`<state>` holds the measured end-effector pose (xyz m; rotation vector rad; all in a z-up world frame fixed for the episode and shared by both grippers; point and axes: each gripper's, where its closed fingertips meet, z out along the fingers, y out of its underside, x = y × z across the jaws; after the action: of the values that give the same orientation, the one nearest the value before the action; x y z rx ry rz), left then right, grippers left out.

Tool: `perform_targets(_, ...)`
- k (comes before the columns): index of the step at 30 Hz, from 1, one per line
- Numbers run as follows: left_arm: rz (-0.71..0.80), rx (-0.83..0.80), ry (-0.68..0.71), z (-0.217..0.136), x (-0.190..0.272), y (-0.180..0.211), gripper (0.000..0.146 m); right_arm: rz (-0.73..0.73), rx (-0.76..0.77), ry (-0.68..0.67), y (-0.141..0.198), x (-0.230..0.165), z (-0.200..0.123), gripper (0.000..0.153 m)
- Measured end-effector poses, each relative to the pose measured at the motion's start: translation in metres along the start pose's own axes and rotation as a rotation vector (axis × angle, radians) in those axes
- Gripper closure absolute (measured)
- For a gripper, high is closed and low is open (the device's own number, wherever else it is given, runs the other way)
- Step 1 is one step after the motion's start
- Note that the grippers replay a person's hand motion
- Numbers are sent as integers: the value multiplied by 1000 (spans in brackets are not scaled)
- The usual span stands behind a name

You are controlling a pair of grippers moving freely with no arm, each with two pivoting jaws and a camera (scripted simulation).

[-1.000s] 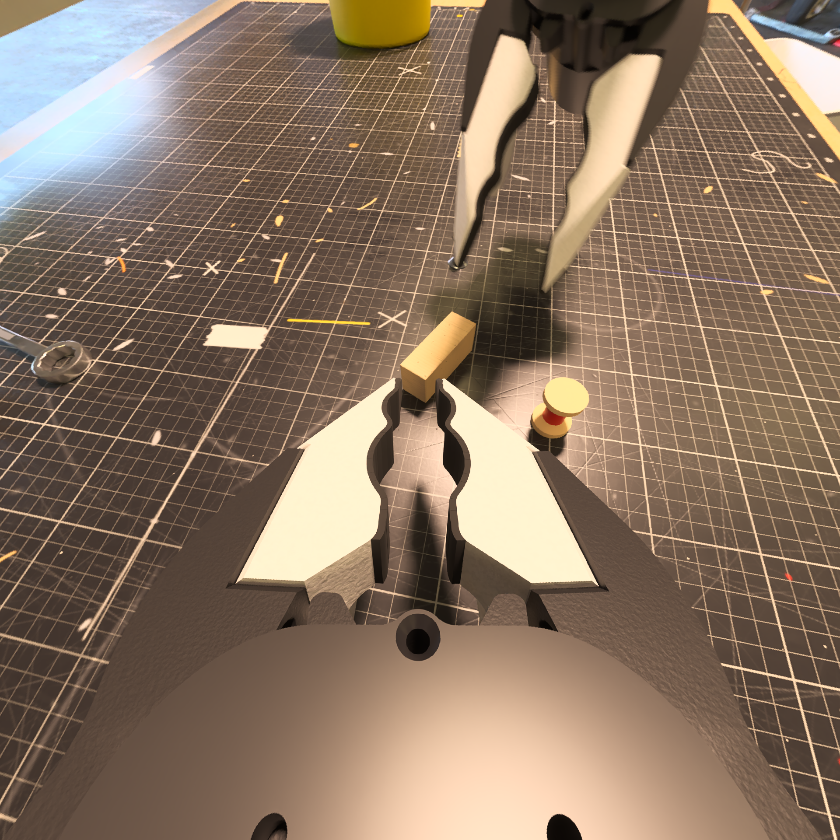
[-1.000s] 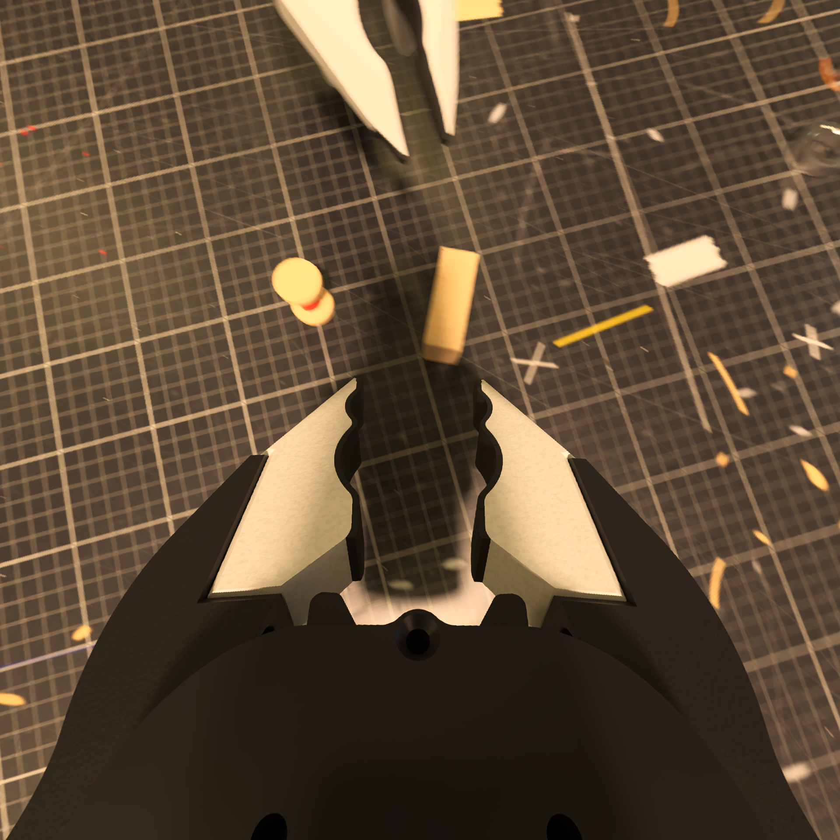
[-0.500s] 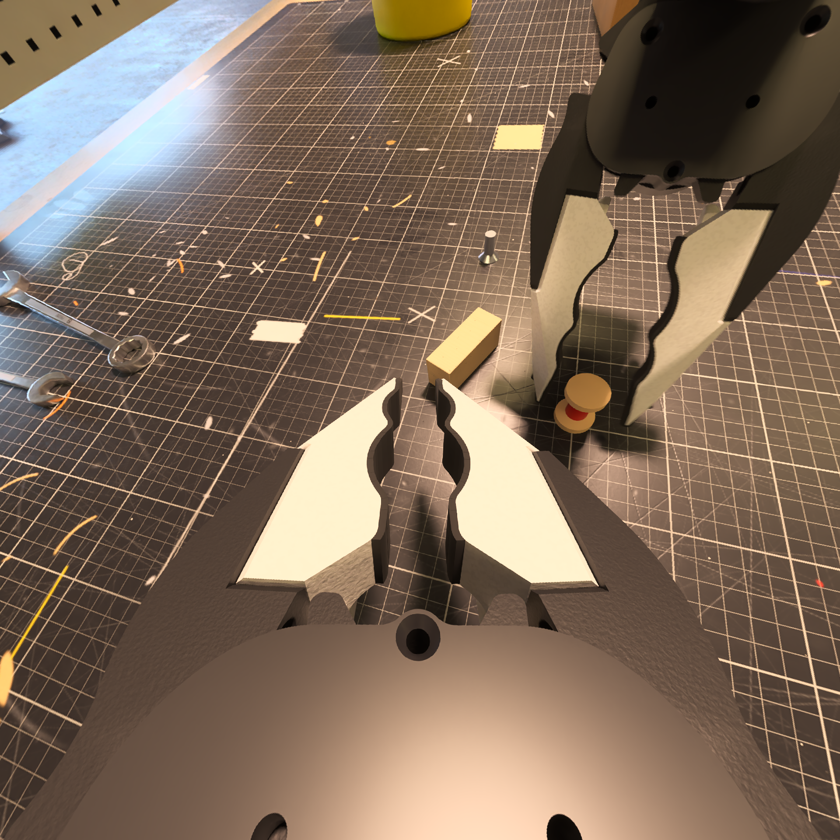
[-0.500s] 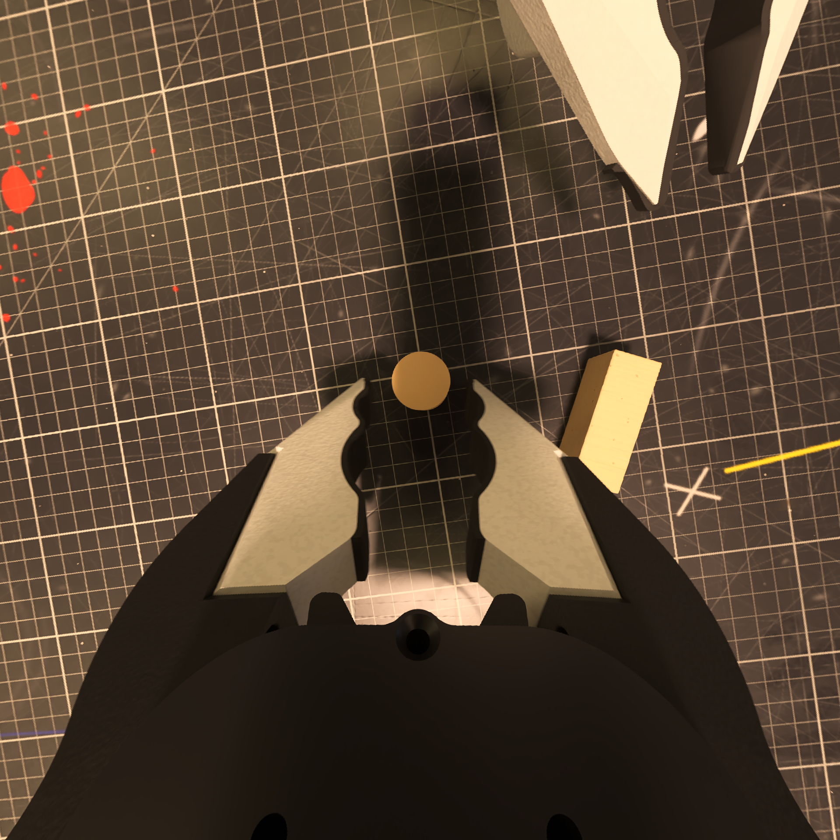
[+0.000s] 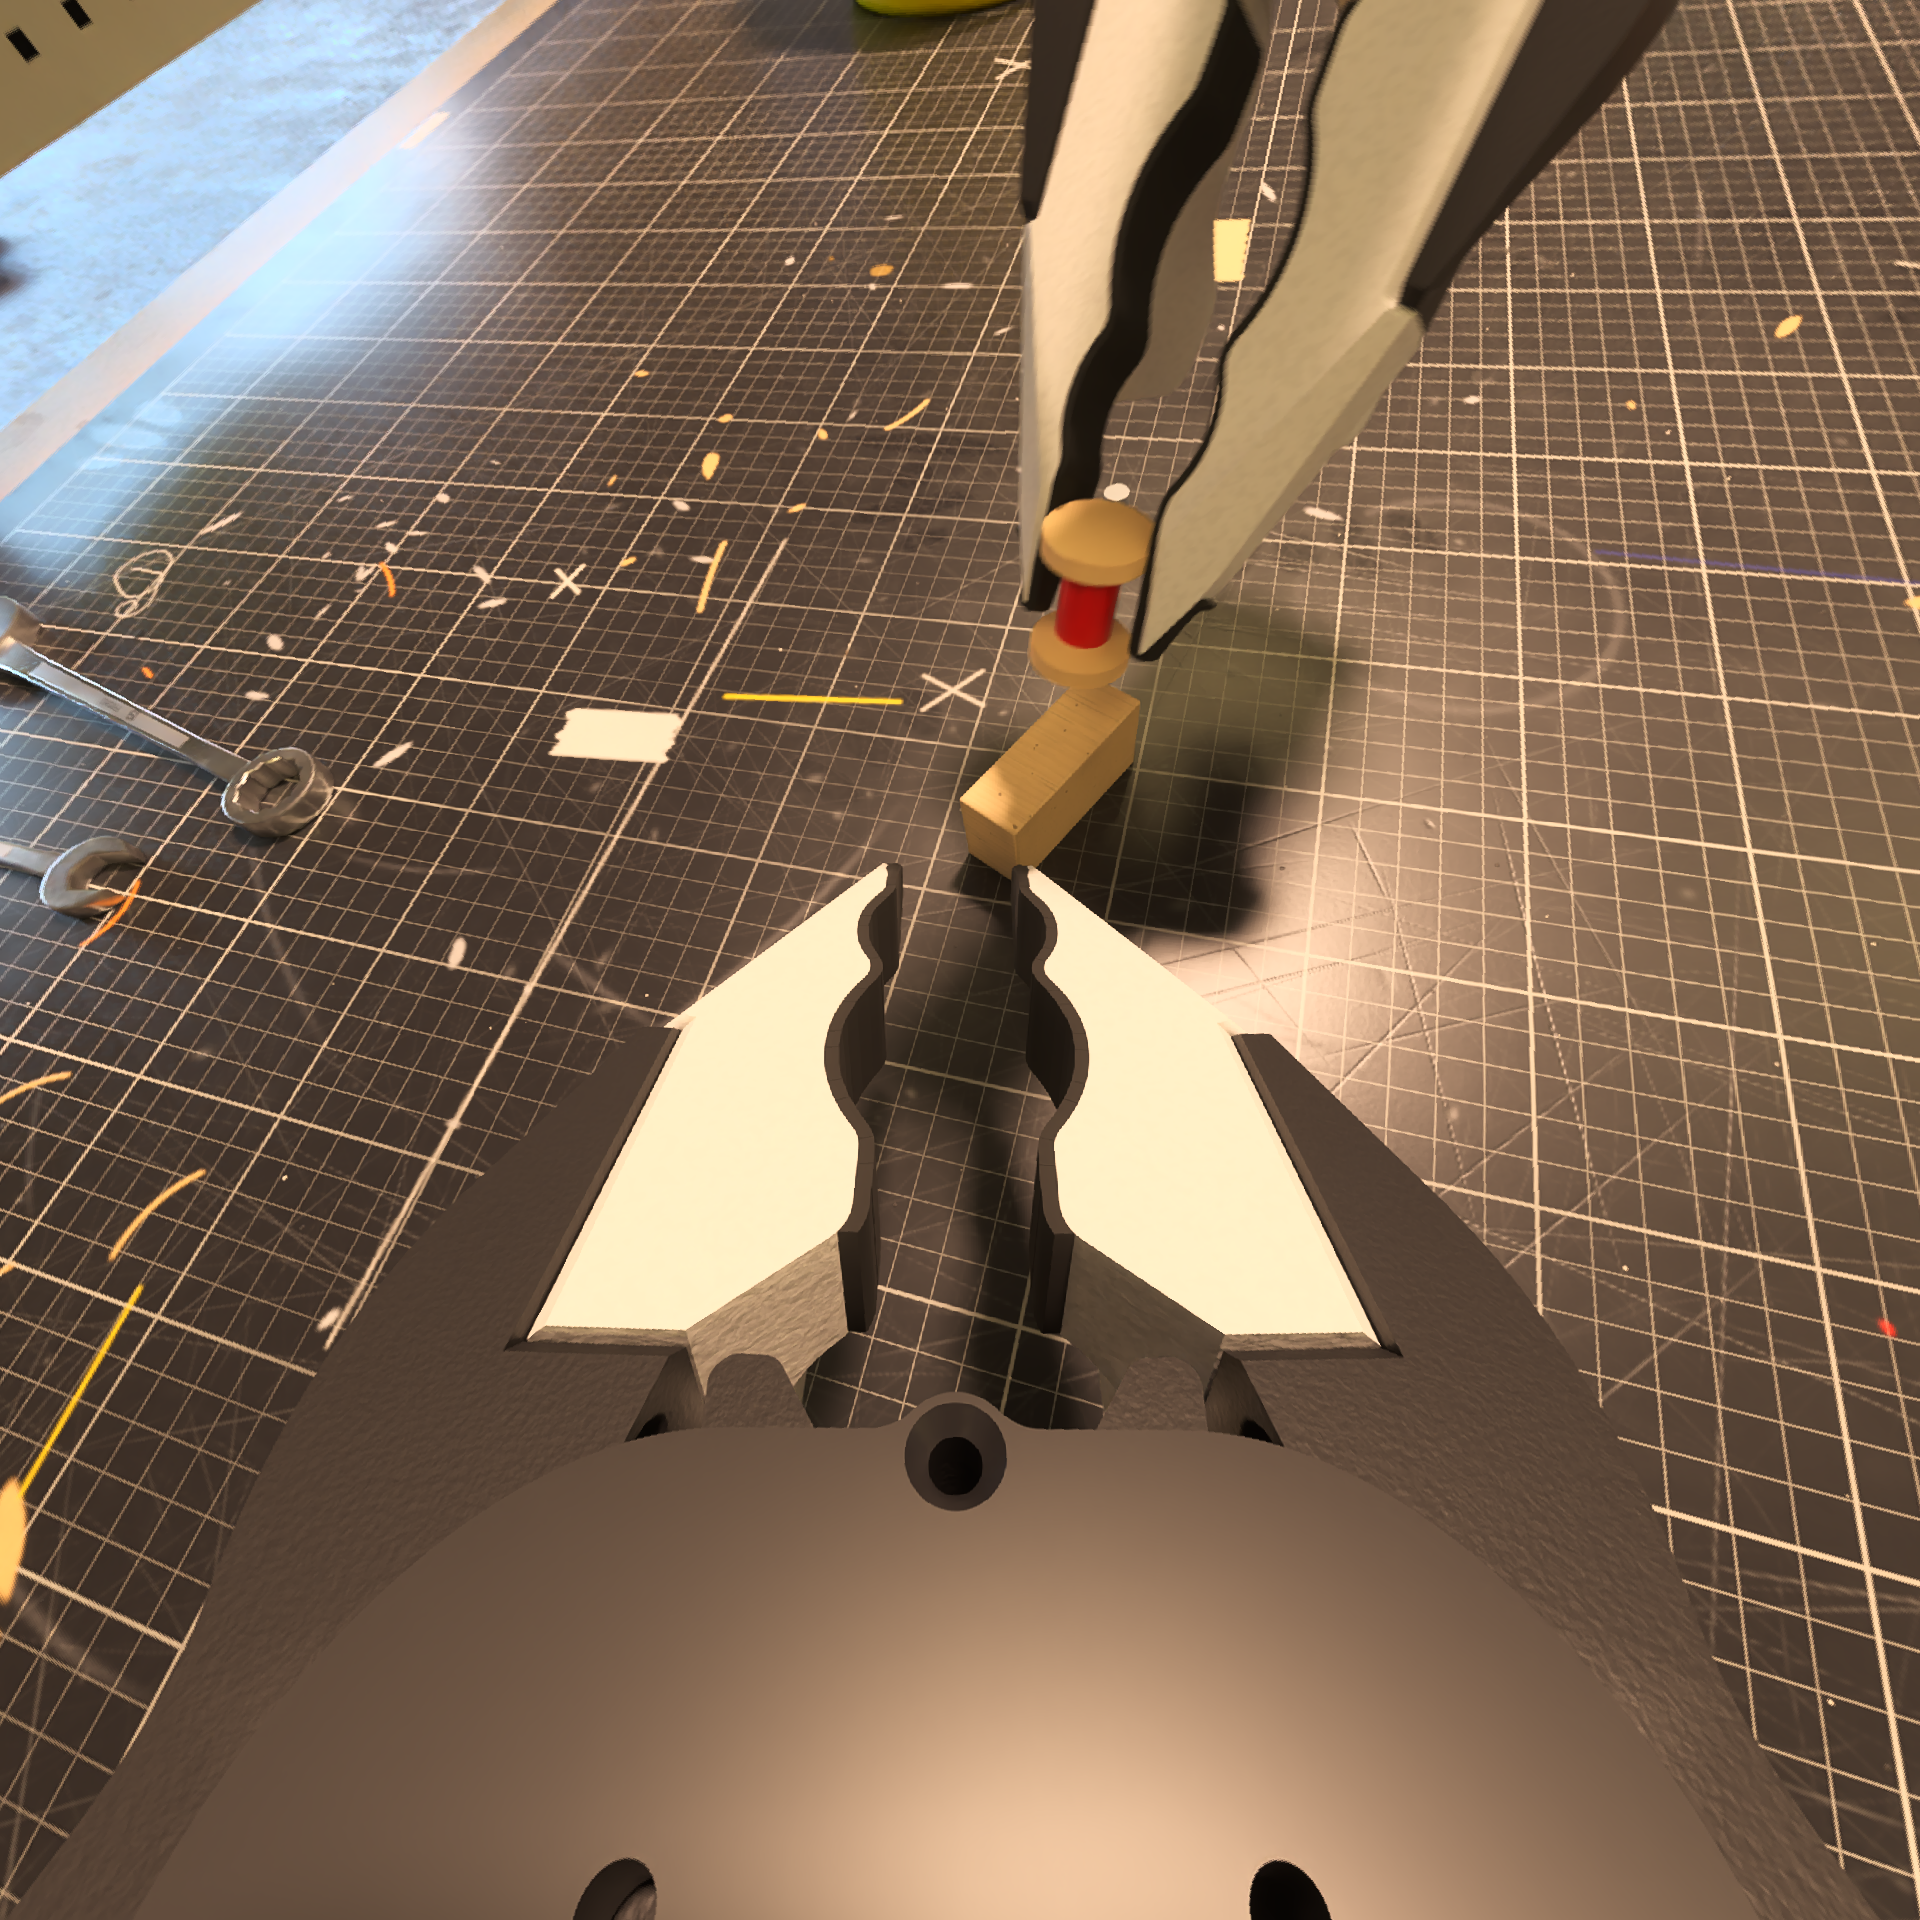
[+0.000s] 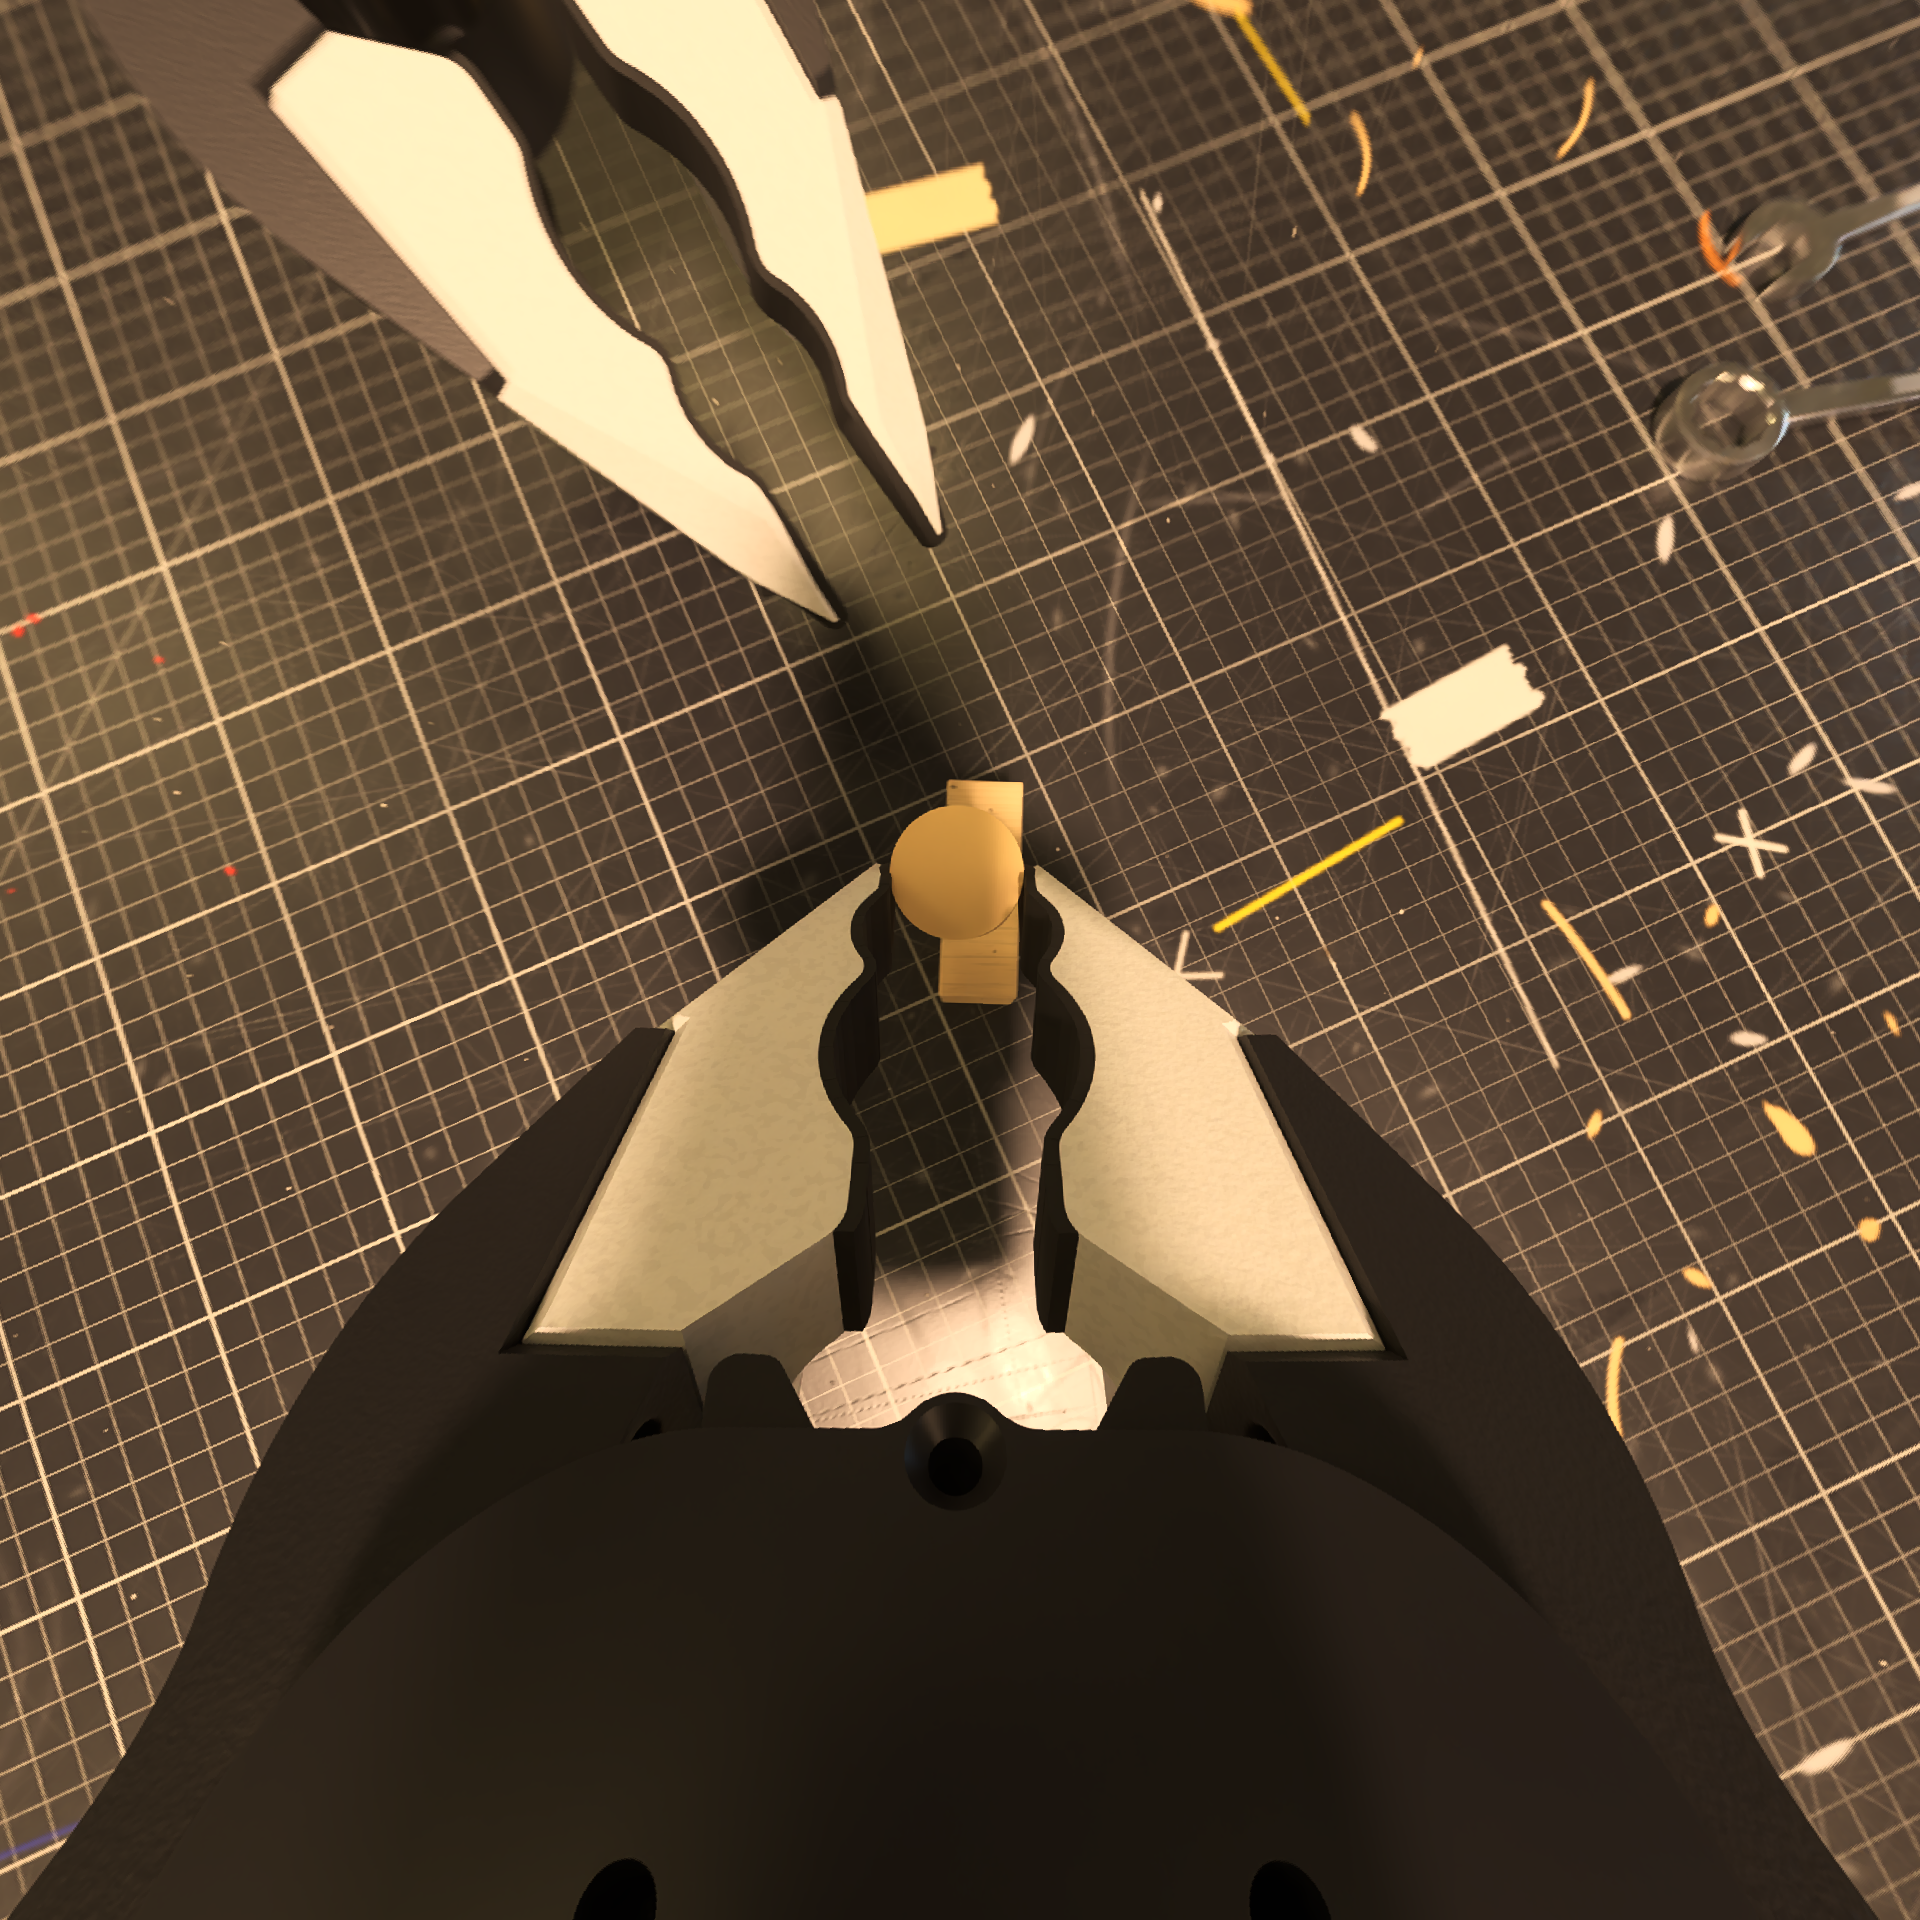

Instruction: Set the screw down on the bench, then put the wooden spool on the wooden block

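Observation:
My right gripper [image 6: 956, 883] is shut on the wooden spool [image 6: 954, 871], which has a red core and stands upright. It holds the spool over the far end of the wooden block [image 6: 977, 961]. In the left wrist view the spool [image 5: 1086, 597] hangs between the right gripper's [image 5: 1091, 623] fingertips. Its lower flange is at the block's [image 5: 1044, 779] far top edge; I cannot tell whether they touch. My left gripper [image 5: 956, 883] is empty with its jaws a little apart, just short of the block's near end. It also shows in the right wrist view [image 6: 881, 577]. The screw is not visible.
The dark cutting mat [image 5: 520, 468] covers the bench. Two wrenches [image 5: 270, 790] [image 5: 88, 878] lie at the left, and they also show in the right wrist view [image 6: 1720, 426]. A white tape patch [image 5: 613, 736] lies left of the block. A yellow container [image 5: 925, 5] stands at the far edge.
My right gripper left the screw on the mat, moved to the spool, closed on it, then lifted and carried it over the block. My left gripper stayed close to the block's near end.

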<state>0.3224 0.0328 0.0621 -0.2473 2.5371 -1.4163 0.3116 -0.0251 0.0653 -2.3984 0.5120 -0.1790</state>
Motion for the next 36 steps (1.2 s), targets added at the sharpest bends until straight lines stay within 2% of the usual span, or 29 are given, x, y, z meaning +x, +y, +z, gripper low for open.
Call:
perform_targets(4,-2,-14,4,1,0,3,125,11,-110,-31,5,2,19,129)
perform_targets(8,-3,-15,19,2,2,4,124,28,-151,-39,8,1,25,129)
perform_targets(31,12,-29,48,3,10,5,123,42,-220,-20,14,4,26,129)
perform_targets(34,14,-30,51,3,10,5,123,40,-216,-21,15,5,26,105)
perform_targets(36,14,-31,51,3,10,5,123,33,-205,-16,14,6,25,102)
